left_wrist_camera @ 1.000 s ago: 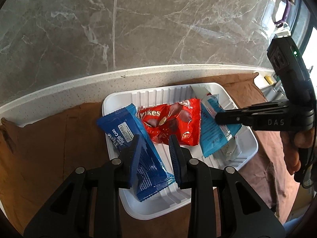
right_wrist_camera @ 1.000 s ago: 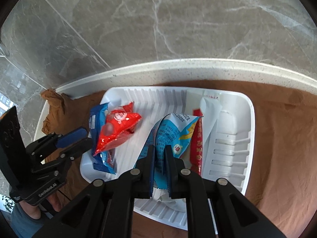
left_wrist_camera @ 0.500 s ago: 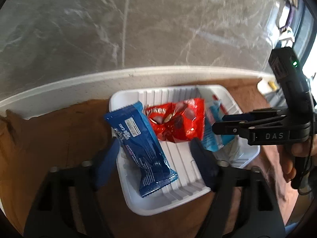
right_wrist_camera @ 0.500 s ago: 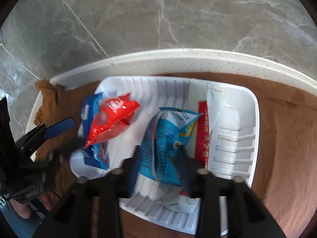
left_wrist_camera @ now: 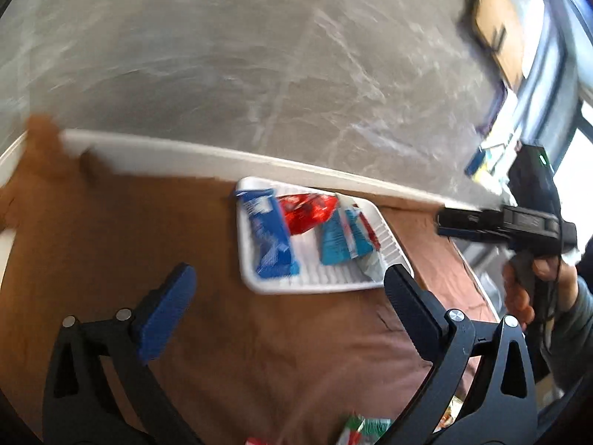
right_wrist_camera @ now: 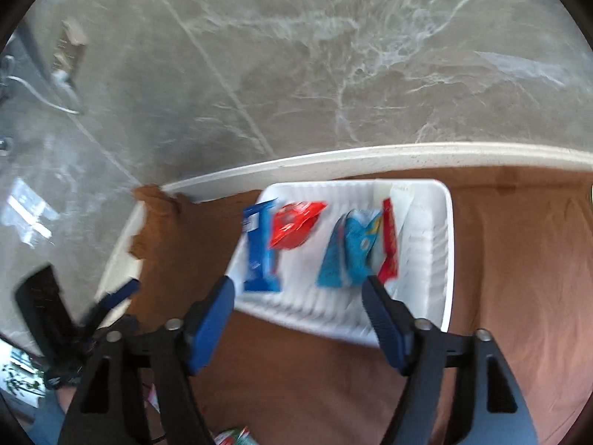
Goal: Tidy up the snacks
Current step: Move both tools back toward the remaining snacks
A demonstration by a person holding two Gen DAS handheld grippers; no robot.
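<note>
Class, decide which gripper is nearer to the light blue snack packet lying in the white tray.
Right. The right gripper hangs just short of the light blue snack packet, near the white tray. The left gripper sits farther back over the brown cloth. Both jaws are opening, empty.

Both wrist views angled down, near, sharing the white tray [left_wrist_camera: 249, 270] from opposite sides

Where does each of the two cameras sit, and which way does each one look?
Left wrist view: on the left gripper, looking down along its spread fingers at the white tray; the right gripper and the hand holding it show at the right.
Right wrist view: on the right gripper, looking down past its fingers at the tray; the left gripper shows at the lower left.
Both share the tray, its snack packets, the brown cloth and the marble wall.
</note>
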